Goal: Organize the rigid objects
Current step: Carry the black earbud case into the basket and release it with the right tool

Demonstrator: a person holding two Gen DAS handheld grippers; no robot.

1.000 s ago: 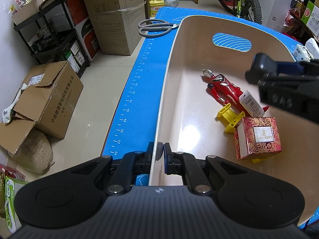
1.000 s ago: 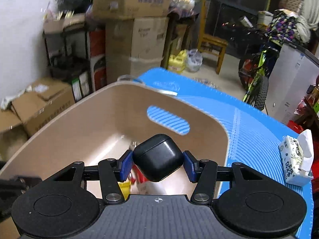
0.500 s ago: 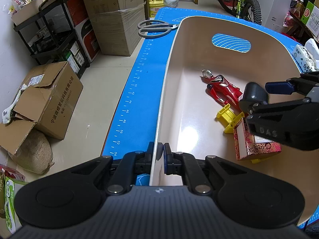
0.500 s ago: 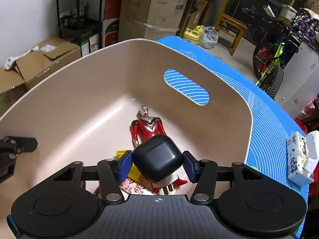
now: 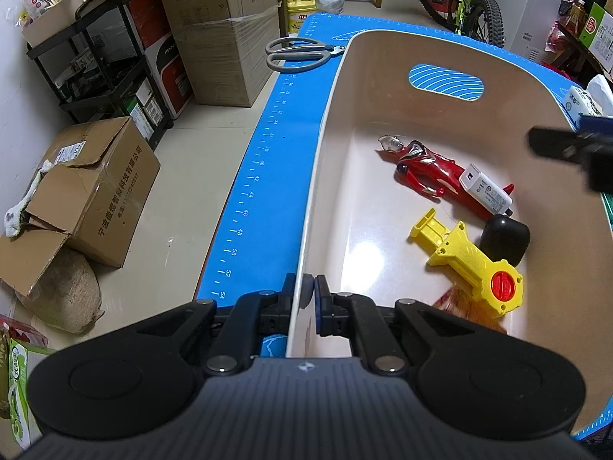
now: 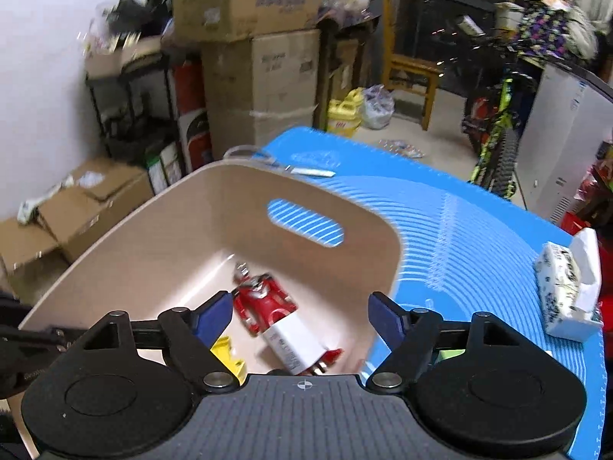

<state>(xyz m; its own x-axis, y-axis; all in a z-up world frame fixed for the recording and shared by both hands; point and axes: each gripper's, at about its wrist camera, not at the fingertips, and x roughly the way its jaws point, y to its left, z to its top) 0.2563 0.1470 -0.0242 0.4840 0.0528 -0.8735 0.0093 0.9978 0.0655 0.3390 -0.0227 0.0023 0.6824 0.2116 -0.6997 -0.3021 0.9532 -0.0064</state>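
A beige bin [image 5: 333, 122] stands on the blue mat [image 5: 268, 161]. My left gripper [image 5: 308, 299] is shut on the bin's near wall. Inside lie a red toy figure [image 5: 425, 168], a white charger [image 5: 484, 188], a yellow toy [image 5: 467, 258] and a black earbud case [image 5: 504, 237]. A red patterned box [image 5: 456, 308] shows blurred under the yellow toy. My right gripper [image 6: 300, 314] is open and empty above the bin [image 6: 161, 230]; the figure [image 6: 264, 301] and charger [image 6: 297, 343] show between its fingers. It also shows at the left wrist view's right edge [image 5: 567, 149].
Grey scissors [image 5: 299, 51] lie on the mat beyond the bin. A tissue pack [image 6: 567, 287] sits on the mat to the right. Cardboard boxes [image 5: 92, 188], a black shelf [image 5: 103, 73] and a bicycle [image 6: 494, 138] stand on the floor around the table.
My right gripper opened and let go of the black earbud case, which now lies in the bin beside the yellow toy. The gripper then rose and drew back. The left gripper kept its hold.
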